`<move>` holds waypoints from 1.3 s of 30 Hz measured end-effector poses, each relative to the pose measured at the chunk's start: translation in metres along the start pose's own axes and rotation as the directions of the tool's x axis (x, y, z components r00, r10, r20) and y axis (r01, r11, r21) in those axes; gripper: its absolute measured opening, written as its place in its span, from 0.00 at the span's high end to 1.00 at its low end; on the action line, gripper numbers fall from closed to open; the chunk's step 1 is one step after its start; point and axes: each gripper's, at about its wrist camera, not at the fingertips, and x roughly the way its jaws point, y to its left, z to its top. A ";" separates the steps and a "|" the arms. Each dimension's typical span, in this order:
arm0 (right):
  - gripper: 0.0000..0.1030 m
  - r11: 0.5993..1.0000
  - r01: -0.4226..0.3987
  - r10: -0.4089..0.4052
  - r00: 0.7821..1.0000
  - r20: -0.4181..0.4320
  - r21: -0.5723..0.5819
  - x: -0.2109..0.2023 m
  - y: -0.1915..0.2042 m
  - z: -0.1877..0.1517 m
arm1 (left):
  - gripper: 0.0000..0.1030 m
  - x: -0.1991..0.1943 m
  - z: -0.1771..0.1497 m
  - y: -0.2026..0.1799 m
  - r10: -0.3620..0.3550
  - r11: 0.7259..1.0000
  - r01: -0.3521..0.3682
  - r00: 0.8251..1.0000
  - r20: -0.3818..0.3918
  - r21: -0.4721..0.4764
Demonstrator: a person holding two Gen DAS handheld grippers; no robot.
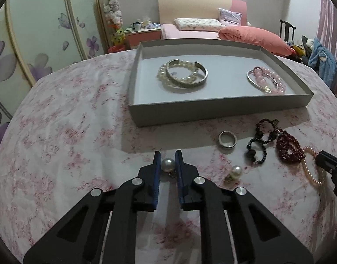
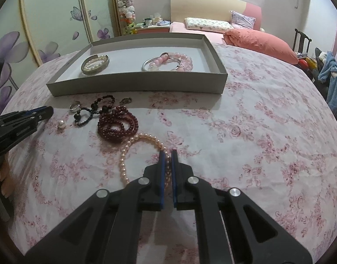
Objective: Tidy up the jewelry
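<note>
1. Left gripper [image 1: 167, 159]: lying low over the flowered surface [image 1: 69, 132], jaws pinching a pearl earring [image 1: 167, 165] between the blue pads.
2. Right gripper [image 2: 168, 157]: jaws nearly together, clamping a pink pearl necklace [image 2: 133, 151] lying on the surface.
3. Second pearl earring [image 1: 236, 171]: lying just right of the left gripper.
4. Ring [image 1: 227, 139], black bead bracelet [image 1: 259, 140], dark red bead strand [image 1: 288, 146]: sitting near the tray's near wall.
5. Grey tray [image 1: 212, 110]: holding a silver bangle with pearls [image 1: 183, 76] on the left and pink beads with a bangle [image 1: 267, 79] on the right.
</note>
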 end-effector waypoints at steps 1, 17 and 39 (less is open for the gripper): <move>0.93 1.000 -0.002 0.002 1.000 -0.001 0.003 0.000 -0.001 0.000 | 0.86 -0.001 -0.001 0.002 0.000 1.000 0.000 1.000 0.000 -0.004; 0.94 0.999 -0.023 0.023 1.000 0.000 0.034 0.001 -0.005 -0.001 | 0.86 -0.004 -0.003 0.004 -0.003 1.000 0.003 1.000 0.000 -0.013; 0.94 0.998 -0.057 0.050 0.976 0.210 0.028 -0.042 0.011 0.018 | 0.86 -0.062 -0.005 0.003 0.036 0.999 -0.030 0.970 0.240 -0.030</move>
